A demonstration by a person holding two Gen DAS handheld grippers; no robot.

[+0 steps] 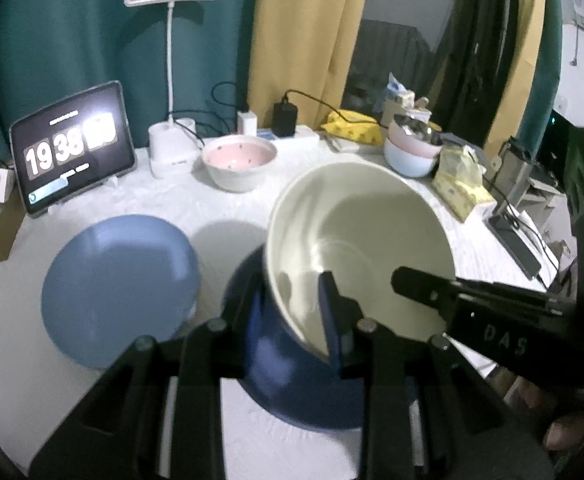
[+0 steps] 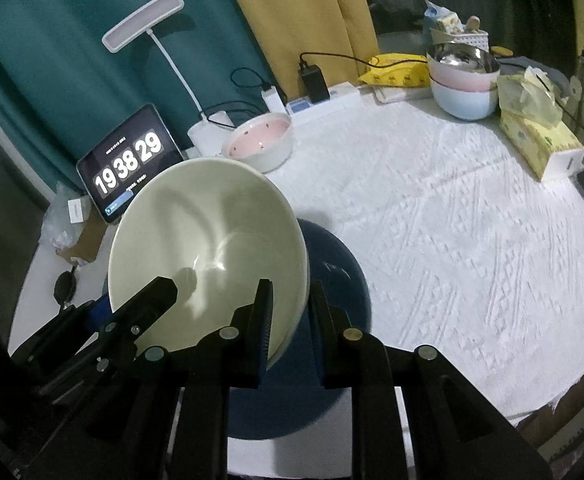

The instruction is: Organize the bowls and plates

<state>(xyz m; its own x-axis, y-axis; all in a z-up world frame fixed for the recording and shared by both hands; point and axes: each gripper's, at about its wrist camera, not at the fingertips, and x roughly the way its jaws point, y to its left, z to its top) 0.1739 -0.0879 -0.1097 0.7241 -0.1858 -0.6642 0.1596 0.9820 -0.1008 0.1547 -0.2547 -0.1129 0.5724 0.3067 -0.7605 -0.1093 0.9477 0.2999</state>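
light blue plate: flat on white tablecloth, 9 o'clock of cream bowl, apart from it
left gripper: fingers narrow, clamped on cream bowl near rim
cream bowl: tilted, above dark blue plate; contact unclear
right gripper: narrow, pinching same bowl's rim
pink bowl: 12 o'clock of cream bowl
stacked bowls: 2 o'clock, well apart

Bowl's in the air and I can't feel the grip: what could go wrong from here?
1. The cream bowl hangs tilted, pinched only at its rim by the left gripper and right gripper; it may slip.
2. Lowered carelessly, it could knock the dark blue plate beneath.
3. Uneven hand motion could twist the bowl free.
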